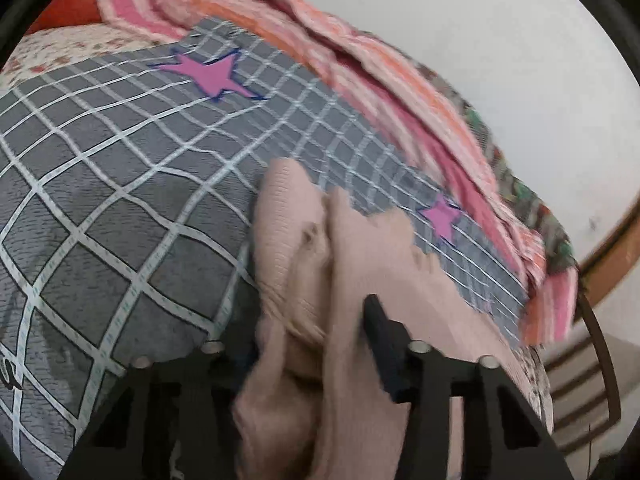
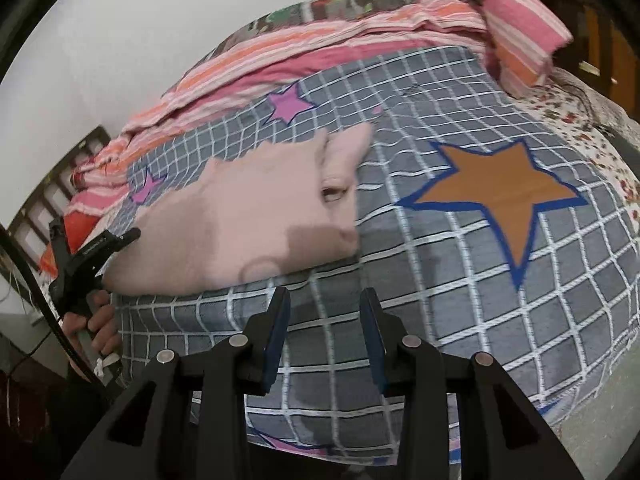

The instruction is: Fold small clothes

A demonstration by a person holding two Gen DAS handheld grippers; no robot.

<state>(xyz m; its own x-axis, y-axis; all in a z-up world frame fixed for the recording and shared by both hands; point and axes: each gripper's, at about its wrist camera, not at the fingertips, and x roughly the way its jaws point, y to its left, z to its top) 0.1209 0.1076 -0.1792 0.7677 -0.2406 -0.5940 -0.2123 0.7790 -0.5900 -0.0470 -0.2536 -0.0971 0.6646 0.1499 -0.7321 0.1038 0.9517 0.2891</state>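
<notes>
A small pale pink knit garment [image 2: 256, 208] lies on the grey checked blanket [image 2: 460, 288]. In the left wrist view the garment [image 1: 360, 272] is bunched between my left gripper's fingers [image 1: 384, 340]; the left finger is hidden under cloth. My left gripper [image 1: 320, 344] looks shut on the garment's edge. It also shows in the right wrist view [image 2: 120, 240] at the garment's left end, held by a hand. My right gripper [image 2: 325, 328] is open and empty, just in front of the garment's near edge, over the blanket.
A pink and orange striped cover [image 2: 340, 44] is heaped along the blanket's far side by the white wall. A floral sheet [image 2: 580, 132] lies at the right. A wooden bed frame [image 1: 592, 364] stands at the end. Stars [image 2: 504, 196] mark the blanket.
</notes>
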